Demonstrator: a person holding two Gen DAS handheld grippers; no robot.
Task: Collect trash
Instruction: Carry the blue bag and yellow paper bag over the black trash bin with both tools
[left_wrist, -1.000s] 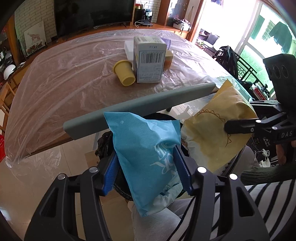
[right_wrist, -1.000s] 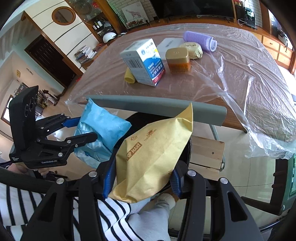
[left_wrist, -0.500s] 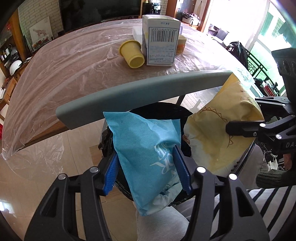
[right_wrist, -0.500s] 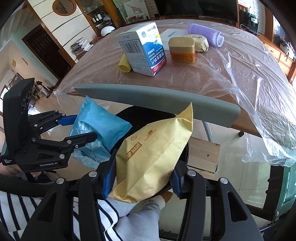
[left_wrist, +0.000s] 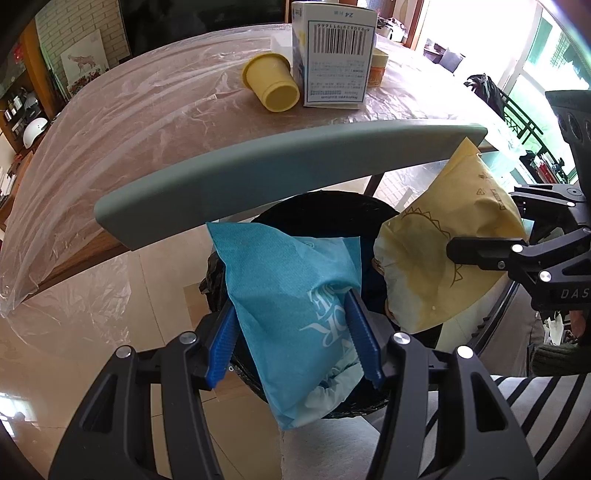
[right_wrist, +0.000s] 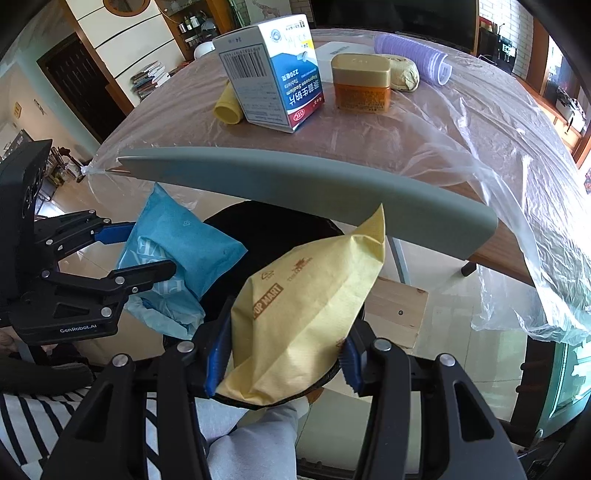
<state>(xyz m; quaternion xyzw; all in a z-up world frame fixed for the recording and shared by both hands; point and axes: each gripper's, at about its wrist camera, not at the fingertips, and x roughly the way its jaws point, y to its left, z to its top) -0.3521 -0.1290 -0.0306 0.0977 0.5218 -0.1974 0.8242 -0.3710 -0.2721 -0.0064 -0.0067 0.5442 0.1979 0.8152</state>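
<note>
My left gripper (left_wrist: 295, 325) is shut on a blue plastic packet (left_wrist: 291, 295), held over the black-lined trash bin (left_wrist: 325, 206) below. Seen from the right wrist view, that same left gripper (right_wrist: 146, 253) clamps the blue packet (right_wrist: 177, 240) at the left. My right gripper (right_wrist: 284, 350) is shut on a yellow paper bag (right_wrist: 306, 306), also above the black bin (right_wrist: 266, 229). In the left wrist view the yellow bag (left_wrist: 447, 254) hangs at the right, with the right gripper (left_wrist: 454, 249) pinching it. Both point steeply downward.
A grey chair backrest (left_wrist: 280, 166) crosses just beyond the bin. On the plastic-covered table (right_wrist: 406, 133) stand a medicine box (right_wrist: 273, 74), a yellow cup (left_wrist: 271, 81), an orange jar (right_wrist: 362, 83) and a purple roll (right_wrist: 413, 55). My striped sleeve (left_wrist: 524, 413) and grey trouser leg sit low.
Both grippers have sunk toward the bin with their bags still clamped. The table and the chair backrest have slid upward in both views.
</note>
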